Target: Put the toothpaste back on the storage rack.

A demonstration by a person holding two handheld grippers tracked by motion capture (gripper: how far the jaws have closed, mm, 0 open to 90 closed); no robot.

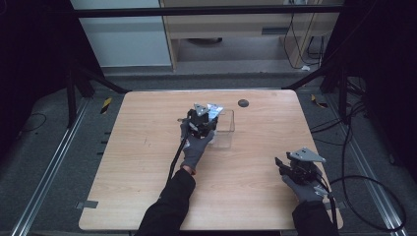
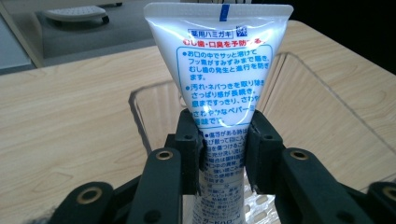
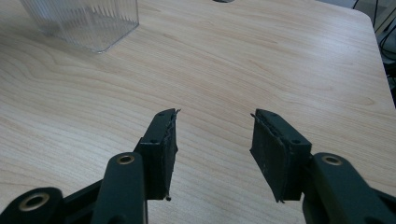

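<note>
The right gripper (image 1: 281, 166) is held low at about 4 o'clock on the desk (image 1: 147, 162), its jaws standing apart with nothing but bare wood between them; it is idle, well apart from the work.

The left gripper (image 1: 204, 118) is held near the desk's centre, toward 12 o'clock, over the near edge of a clear plastic bin (image 1: 227, 129). Its pads are pressed on the lower part of a toothpaste tube (image 2: 219, 79), one at each side.

The step in hand is judged to be the placing of the tube in the bin. The tube is best kept centred over the open mouth and clear of the walls before it is lowered. Release is advised only once the tube's lower end is well inside, since a tube let go high could tip over the rim. The grip is best eased slowly, because the tube body is soft and may cling to one pad.

The tube is white and glossy, with a flat crimped seal at its far end and a small blue mark at the seal's middle. Blue print within a blue frame and a red line of text are borne on its face. It widens from the gripped part toward the seal.

The bin is transparent, with rounded corners, and appears empty.
</note>
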